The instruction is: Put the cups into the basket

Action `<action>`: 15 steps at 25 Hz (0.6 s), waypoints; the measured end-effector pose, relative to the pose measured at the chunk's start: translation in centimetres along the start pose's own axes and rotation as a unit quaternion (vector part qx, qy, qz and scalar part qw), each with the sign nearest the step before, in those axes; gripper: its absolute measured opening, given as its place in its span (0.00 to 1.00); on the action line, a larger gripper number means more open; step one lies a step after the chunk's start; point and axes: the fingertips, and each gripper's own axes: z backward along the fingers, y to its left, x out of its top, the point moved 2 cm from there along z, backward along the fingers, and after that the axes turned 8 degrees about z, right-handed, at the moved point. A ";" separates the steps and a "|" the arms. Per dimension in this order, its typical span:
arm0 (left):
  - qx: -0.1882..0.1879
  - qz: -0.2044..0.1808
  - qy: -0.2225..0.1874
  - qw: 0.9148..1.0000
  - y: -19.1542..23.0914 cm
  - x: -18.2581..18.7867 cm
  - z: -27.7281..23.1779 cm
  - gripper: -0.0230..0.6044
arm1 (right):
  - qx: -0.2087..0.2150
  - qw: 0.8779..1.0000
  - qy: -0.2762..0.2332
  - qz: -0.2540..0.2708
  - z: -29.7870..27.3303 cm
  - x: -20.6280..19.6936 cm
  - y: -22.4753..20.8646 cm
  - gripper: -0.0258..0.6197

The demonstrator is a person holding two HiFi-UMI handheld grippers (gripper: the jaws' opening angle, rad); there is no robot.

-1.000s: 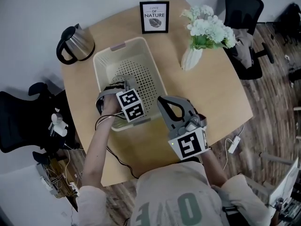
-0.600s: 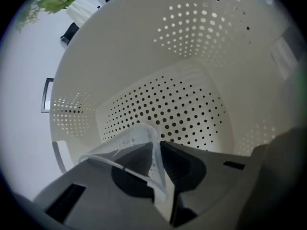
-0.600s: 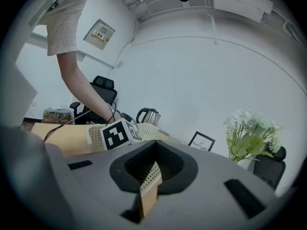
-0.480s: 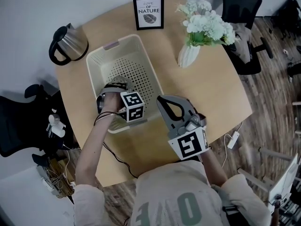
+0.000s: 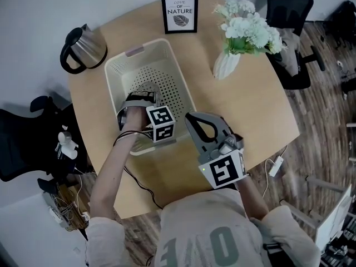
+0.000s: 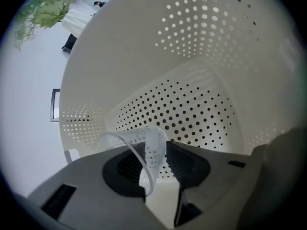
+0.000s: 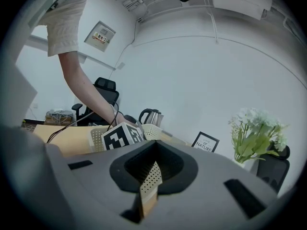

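The left gripper [image 6: 160, 163] is opening inside the basket [image 6: 120, 56], a clear cup [image 6: 146, 145] tilting between its jaws. The right gripper [image 7: 149, 176], closed and empty, is hovering over the wooden table [image 5: 250, 110]; 1 kettle [image 5: 84, 49] is standing beside the basket.

Brightness: head view muted and greyish, evenly lit, no glare.
Shadows: soft and faint on the bench [image 5: 250, 110] around the basket [image 5: 167, 88].
Backlight: left gripper view, holes in the basket's upper wall glow white.
Distortion: both gripper views fisheye, corners black.
Focus: clear cup [image 6: 144, 152] inside the basket is soft-edged.
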 end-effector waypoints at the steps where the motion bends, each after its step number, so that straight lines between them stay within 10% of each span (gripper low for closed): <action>1: 0.002 0.007 -0.006 1.000 0.2 0.2 0.3 0.25 | 0.000 1.000 -0.001 0.000 0.0 0.1 0.0 0.04; 15: 0.057 0.077 -0.031 0.995 1.5 -0.8 5.2 0.34 | 0.003 0.999 -0.031 0.023 1.1 2.7 0.7 0.04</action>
